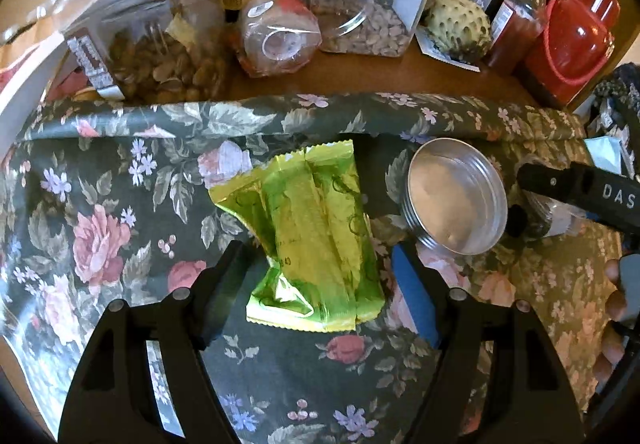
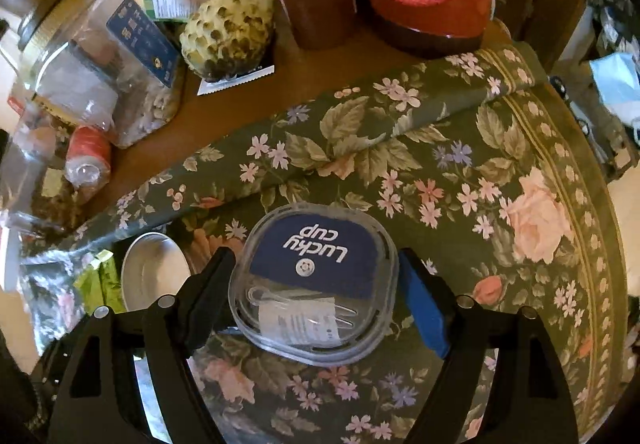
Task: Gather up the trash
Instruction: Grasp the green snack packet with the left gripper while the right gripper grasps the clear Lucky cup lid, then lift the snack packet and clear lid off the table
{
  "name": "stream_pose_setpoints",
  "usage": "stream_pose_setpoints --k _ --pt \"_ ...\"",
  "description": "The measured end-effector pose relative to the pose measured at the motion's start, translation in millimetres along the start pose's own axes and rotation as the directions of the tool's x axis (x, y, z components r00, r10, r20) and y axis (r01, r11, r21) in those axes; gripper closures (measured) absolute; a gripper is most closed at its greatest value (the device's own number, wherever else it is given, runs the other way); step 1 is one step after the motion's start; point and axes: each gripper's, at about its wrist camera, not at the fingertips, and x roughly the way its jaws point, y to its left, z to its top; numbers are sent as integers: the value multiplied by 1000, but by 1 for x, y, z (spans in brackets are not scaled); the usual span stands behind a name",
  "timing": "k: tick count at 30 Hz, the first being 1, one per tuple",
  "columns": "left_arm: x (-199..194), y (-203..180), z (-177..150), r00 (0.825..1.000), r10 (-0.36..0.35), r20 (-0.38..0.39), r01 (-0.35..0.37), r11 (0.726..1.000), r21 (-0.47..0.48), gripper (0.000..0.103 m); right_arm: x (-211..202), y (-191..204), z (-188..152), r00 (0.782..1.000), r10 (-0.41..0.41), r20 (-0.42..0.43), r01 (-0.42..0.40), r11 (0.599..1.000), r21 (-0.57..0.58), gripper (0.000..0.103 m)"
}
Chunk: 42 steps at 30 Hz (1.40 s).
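Observation:
A crumpled green snack wrapper lies on the floral tablecloth. My left gripper is open, its fingers on either side of the wrapper's near end, not touching it. A round metal lid lies upturned to the wrapper's right. In the right wrist view a clear "Lucky cup" plastic cup lid sits between the fingers of my right gripper, which close against its two sides. The wrapper and metal lid show at the left there. The right gripper's black body shows at the right of the left wrist view.
At the table's back stand jars of nuts and seeds, a toppled plastic bottle, a custard apple, a sauce bottle and a red jug. The cloth's folded edge leaves bare wood behind it.

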Motion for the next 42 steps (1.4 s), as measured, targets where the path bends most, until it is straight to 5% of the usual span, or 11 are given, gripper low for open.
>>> stream_pose_setpoints --k 5,7,9,15,27,32,42 --pt "10 -6 6 999 49 23 -49 999 4 30 3 12 -4 998 -69 8 69 991 -117 24" --pt "13 -9 10 998 58 37 -58 998 -5 39 0 11 -7 998 -58 14 59 990 -125 26" --pt "14 -9 14 997 62 41 -62 998 -20 60 -4 5 -10 999 -37 15 39 991 -125 27" --pt "7 3 16 1000 -3 19 5 995 -96 76 -34 -23 -20 999 28 36 -23 991 -130 29" --pt "-78 -12 -12 992 10 123 11 987 -163 79 -129 -59 -22 980 100 170 -70 982 -176 29" --pt "-135 -45 -20 972 10 233 24 990 -141 79 -167 -55 -29 960 141 240 -93 975 -202 30" --pt "-249 -130 -66 901 28 433 50 984 -169 79 -246 -90 -61 898 278 342 -159 928 -337 30"
